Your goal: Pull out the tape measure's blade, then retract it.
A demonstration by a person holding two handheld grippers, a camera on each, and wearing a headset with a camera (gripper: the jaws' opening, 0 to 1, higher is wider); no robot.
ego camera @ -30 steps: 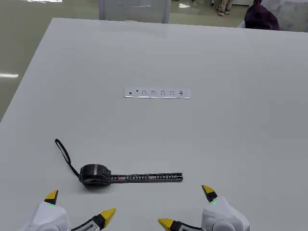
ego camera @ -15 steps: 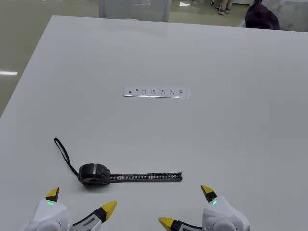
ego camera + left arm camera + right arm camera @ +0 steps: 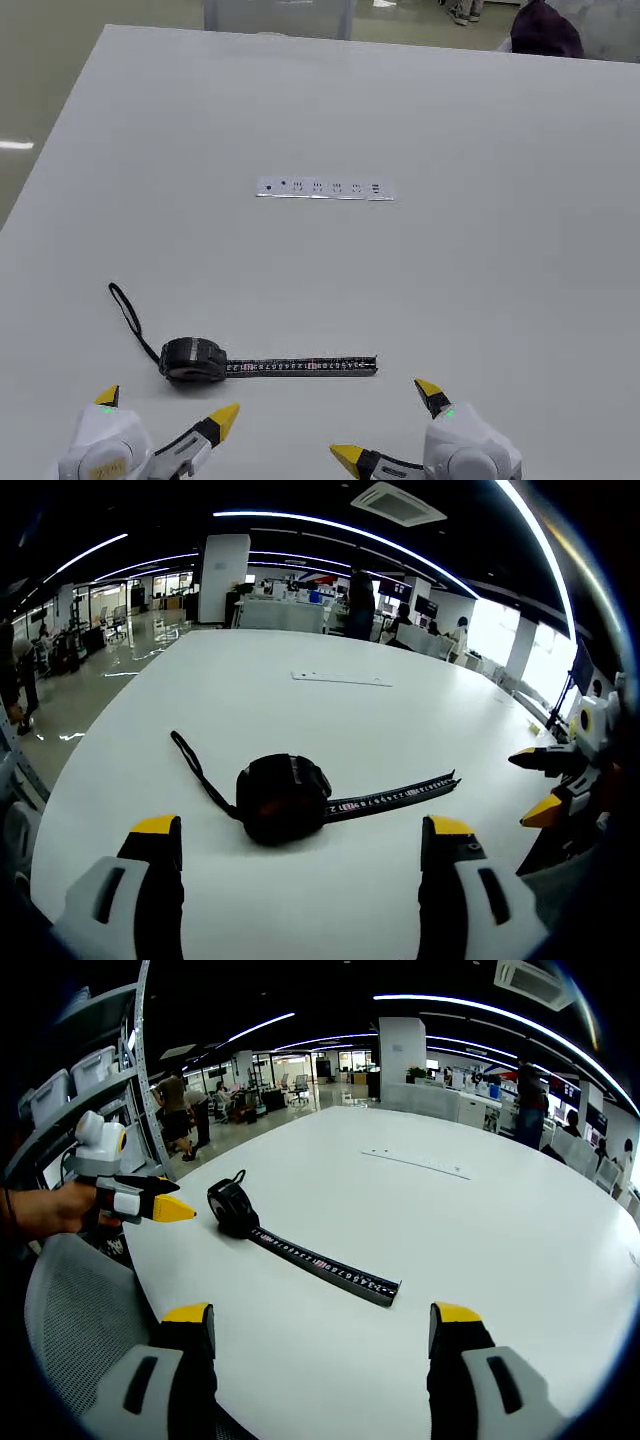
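Apparent socket strip (image 3: 325, 190) well beyond tape measure (image 3: 193, 360), blade (image 3: 300, 367) out

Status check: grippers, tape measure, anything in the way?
Open and empty: left gripper, right gripper, by the table edge. On it, tape measure, blade partly out toward right gripper. Beyond, power strip, not in the way.

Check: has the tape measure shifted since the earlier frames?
No. The tape measure keeps its spacing from the socket strip; only the camera shifted.

I read nothing legible. Pale scale marks on black steel blade (image 3: 300, 367), right of round black tape-measure case (image 3: 193, 360): numerals too small to make out.
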